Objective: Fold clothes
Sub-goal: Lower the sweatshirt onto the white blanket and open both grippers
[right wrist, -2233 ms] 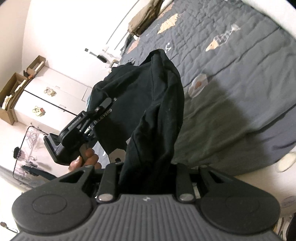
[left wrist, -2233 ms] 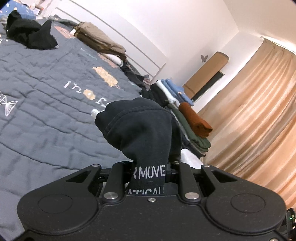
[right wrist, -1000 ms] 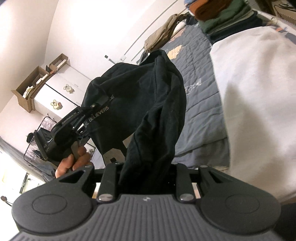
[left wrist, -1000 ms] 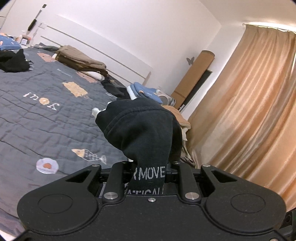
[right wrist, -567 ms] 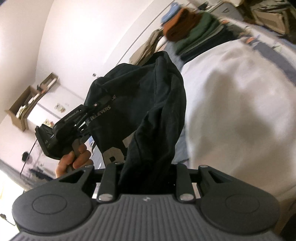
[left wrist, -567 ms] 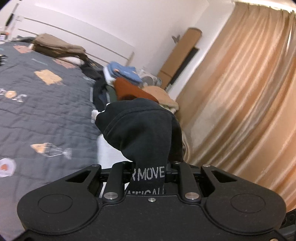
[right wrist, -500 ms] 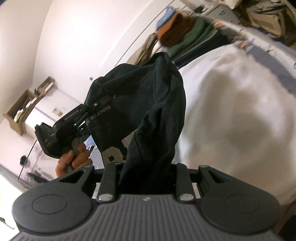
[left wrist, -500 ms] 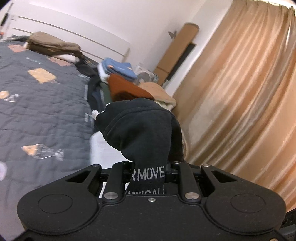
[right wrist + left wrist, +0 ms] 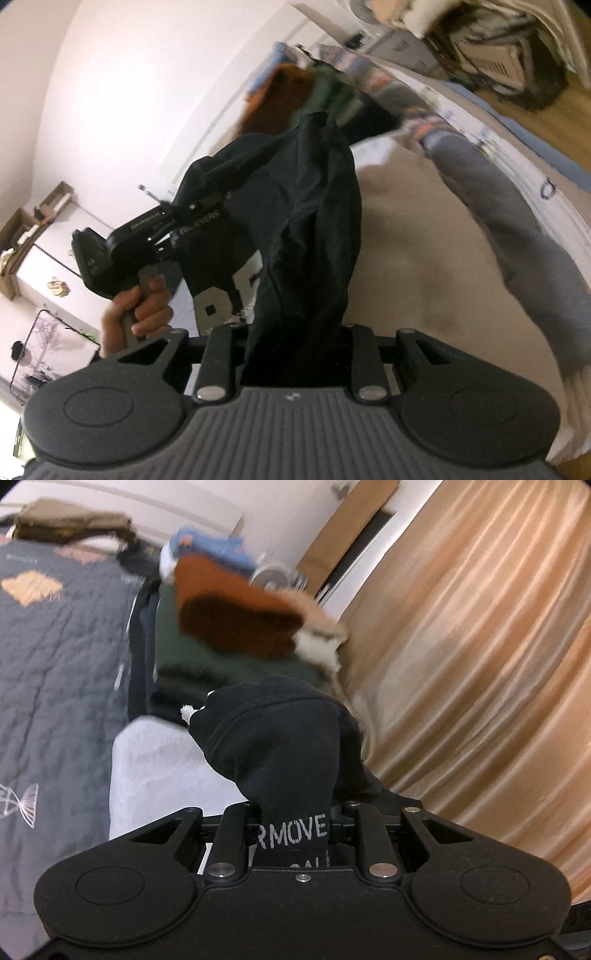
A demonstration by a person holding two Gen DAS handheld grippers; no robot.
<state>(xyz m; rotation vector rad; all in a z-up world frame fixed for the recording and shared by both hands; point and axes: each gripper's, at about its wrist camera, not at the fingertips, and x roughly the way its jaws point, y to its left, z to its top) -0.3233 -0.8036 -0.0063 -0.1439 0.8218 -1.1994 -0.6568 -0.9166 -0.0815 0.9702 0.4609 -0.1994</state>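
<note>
A black garment with white lettering (image 9: 280, 746) is stretched between both grippers and held off the bed. My left gripper (image 9: 295, 812) is shut on one bunched end; the cloth covers its fingertips. My right gripper (image 9: 291, 332) is shut on the other end of the black garment (image 9: 306, 221), which drapes over its fingers. In the right wrist view the left gripper (image 9: 173, 225) shows at the left, held by a hand (image 9: 136, 314). Just beyond and below the garment lie a pale folded garment (image 9: 162, 760) and a stack of folded clothes (image 9: 236, 627).
The stack has a rust-brown piece over dark green, with blue behind it. The grey printed quilt (image 9: 55, 657) spreads to the left. An orange curtain (image 9: 480, 664) fills the right. A brown heap (image 9: 70, 520) lies by the headboard. The view is blurred by motion.
Both grippers have swung with the black garment from over the open quilt toward the folded stack and pale garment, sinking a little. Both grips look unchanged.
</note>
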